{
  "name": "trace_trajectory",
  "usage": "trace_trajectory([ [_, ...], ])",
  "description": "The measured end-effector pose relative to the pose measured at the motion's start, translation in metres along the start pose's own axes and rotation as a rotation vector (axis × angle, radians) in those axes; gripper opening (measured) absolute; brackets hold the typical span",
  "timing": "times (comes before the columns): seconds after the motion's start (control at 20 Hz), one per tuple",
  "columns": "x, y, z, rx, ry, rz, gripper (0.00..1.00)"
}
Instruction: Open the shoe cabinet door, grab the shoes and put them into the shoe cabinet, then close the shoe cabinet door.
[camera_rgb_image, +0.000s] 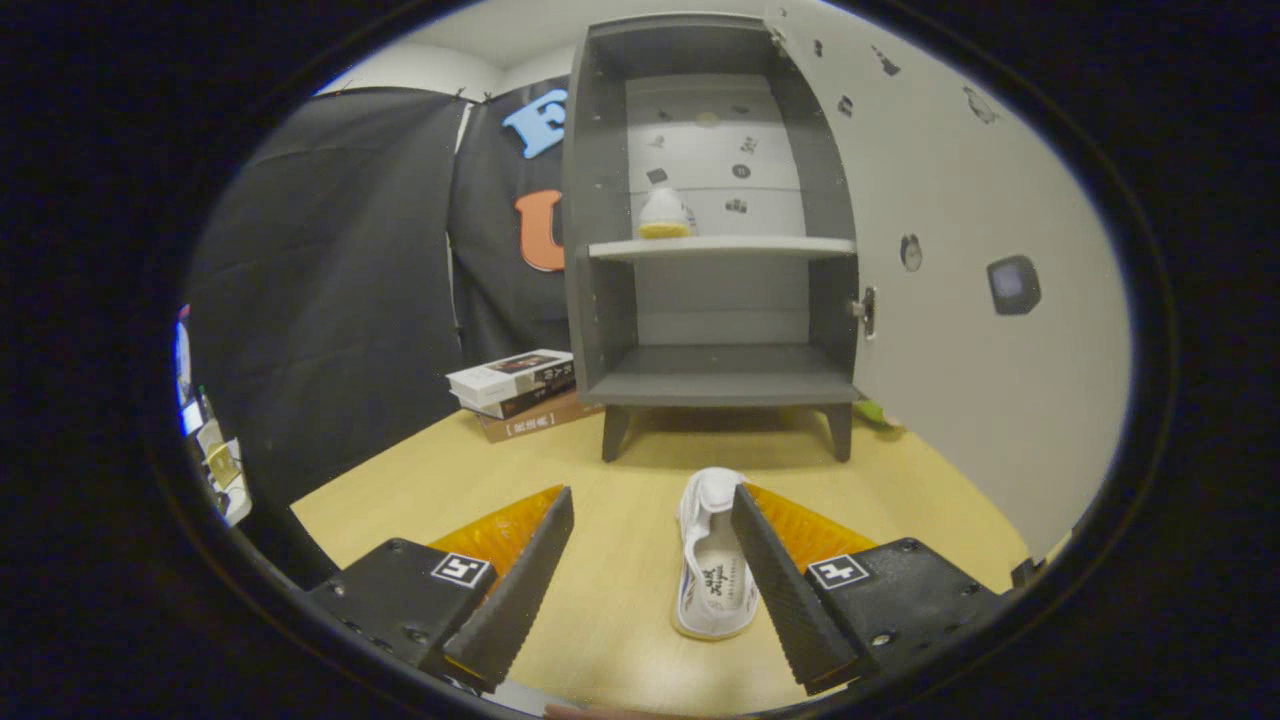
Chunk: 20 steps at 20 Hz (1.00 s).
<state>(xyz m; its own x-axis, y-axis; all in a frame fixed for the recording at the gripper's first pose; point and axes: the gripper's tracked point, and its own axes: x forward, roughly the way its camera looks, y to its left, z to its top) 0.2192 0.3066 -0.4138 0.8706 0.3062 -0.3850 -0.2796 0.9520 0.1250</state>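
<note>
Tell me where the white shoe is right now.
In the gripper view, the white shoe lies on the light wooden table between the open tool's fingers, close against the right one, just ahead of the open grey shoe cabinet.

The shoe (712, 560) on the bench (620, 560) has dark script printed on its insole, too small to read. The books (520, 392) stacked at the bench's far edge, beside the cabinet (715, 220), carry spine lettering that is too blurred to make out.
</note>
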Motion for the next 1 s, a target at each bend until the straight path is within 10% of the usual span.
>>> trace_trajectory([
  [0.35, 0.068, -0.017, -0.044, 0.075, 0.110, -0.058, 0.93],
  [1.0, 0.129, -0.042, -0.043, 0.124, 0.091, -0.160, 0.22],
])
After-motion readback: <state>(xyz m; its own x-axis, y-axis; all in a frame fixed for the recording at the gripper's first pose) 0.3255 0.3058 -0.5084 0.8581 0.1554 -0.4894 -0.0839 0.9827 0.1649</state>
